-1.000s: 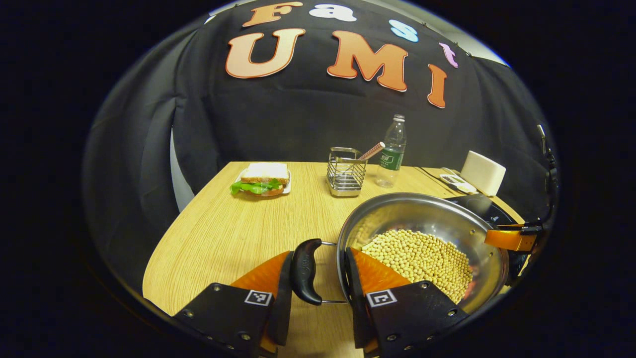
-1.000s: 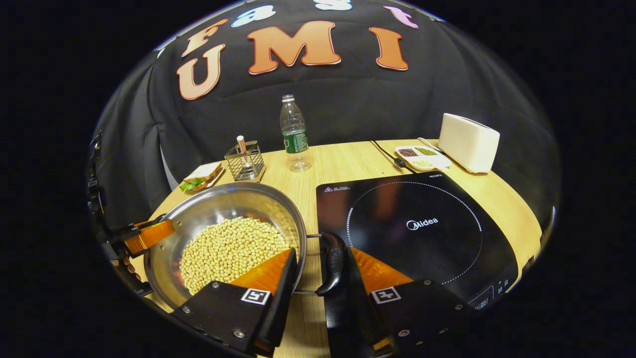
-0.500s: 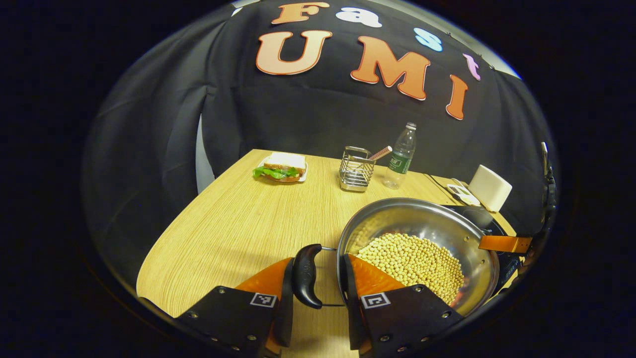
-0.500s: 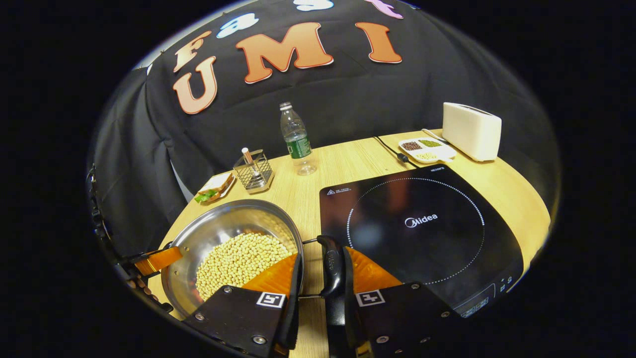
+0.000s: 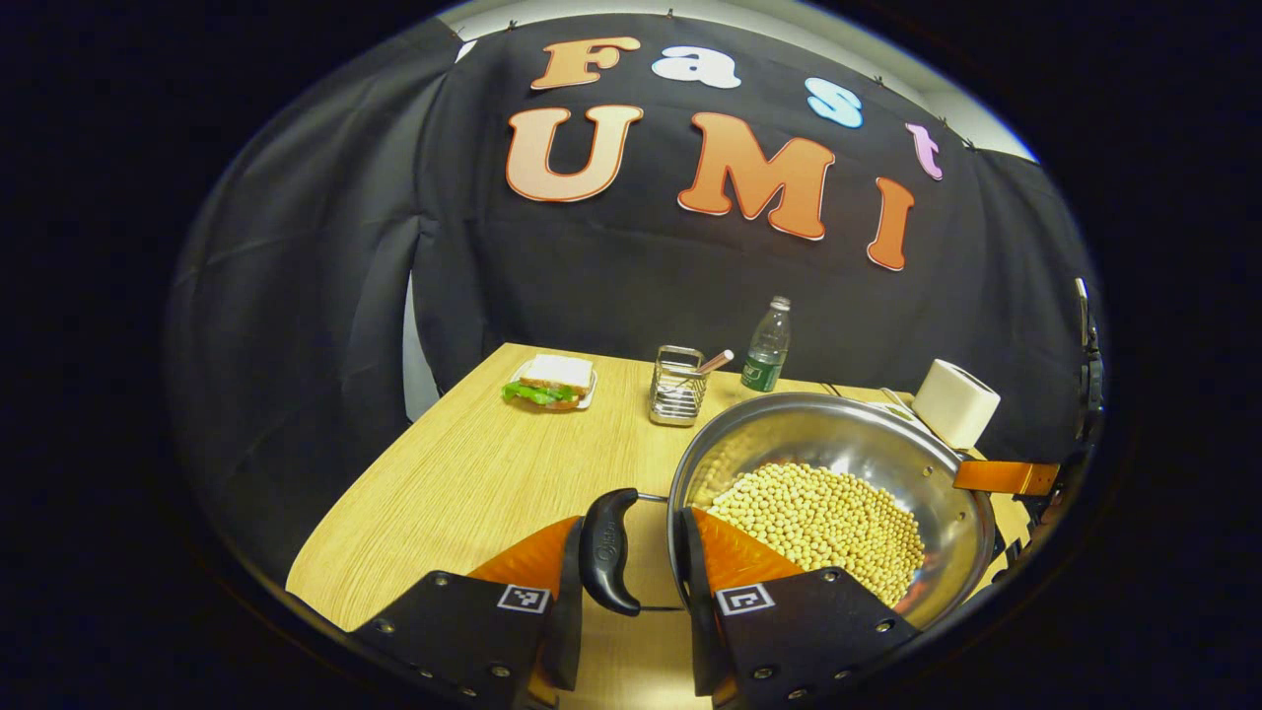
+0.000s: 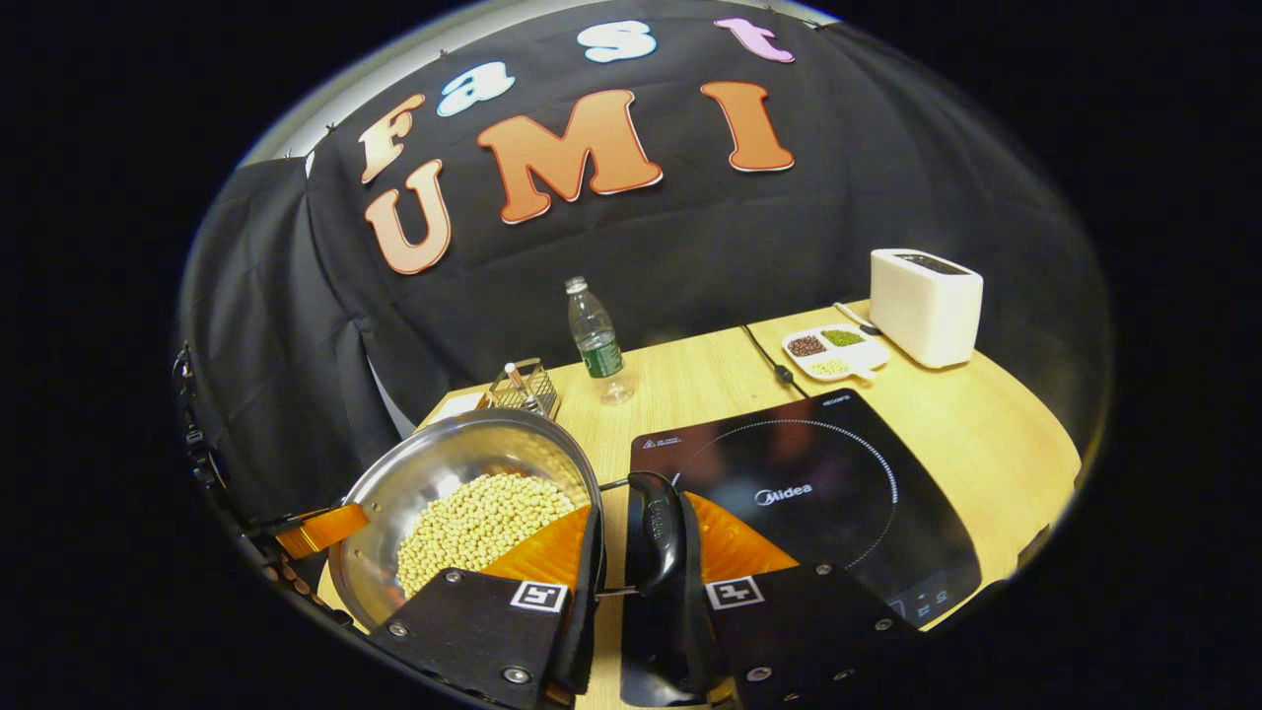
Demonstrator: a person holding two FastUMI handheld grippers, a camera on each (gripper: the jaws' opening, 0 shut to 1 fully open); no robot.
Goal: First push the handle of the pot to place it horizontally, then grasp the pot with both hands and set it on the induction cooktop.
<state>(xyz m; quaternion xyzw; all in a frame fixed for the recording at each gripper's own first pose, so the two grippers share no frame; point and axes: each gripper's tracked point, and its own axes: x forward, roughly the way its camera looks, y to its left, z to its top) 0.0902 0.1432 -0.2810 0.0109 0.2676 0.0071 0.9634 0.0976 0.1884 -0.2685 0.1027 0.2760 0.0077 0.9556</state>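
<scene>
A steel pot holding soybeans hangs above the wooden table, carried by both grippers. My left gripper is shut on the pot's black side handle, with one finger reaching over the rim. At the pot's far side the right gripper's finger shows. In the right gripper view, my right gripper is shut on the other black handle, the pot to its left. The black induction cooktop lies just right of the pot, lower down.
At the back of the table stand a sandwich on a plate, a wire caddy and a water bottle. A white toaster and a divided dish of beans sit behind the cooktop, with its cable beside them.
The right gripper has closed onto its handle. Both grippers have risen with the pot, so the table and cooktop now sit lower in both views.
</scene>
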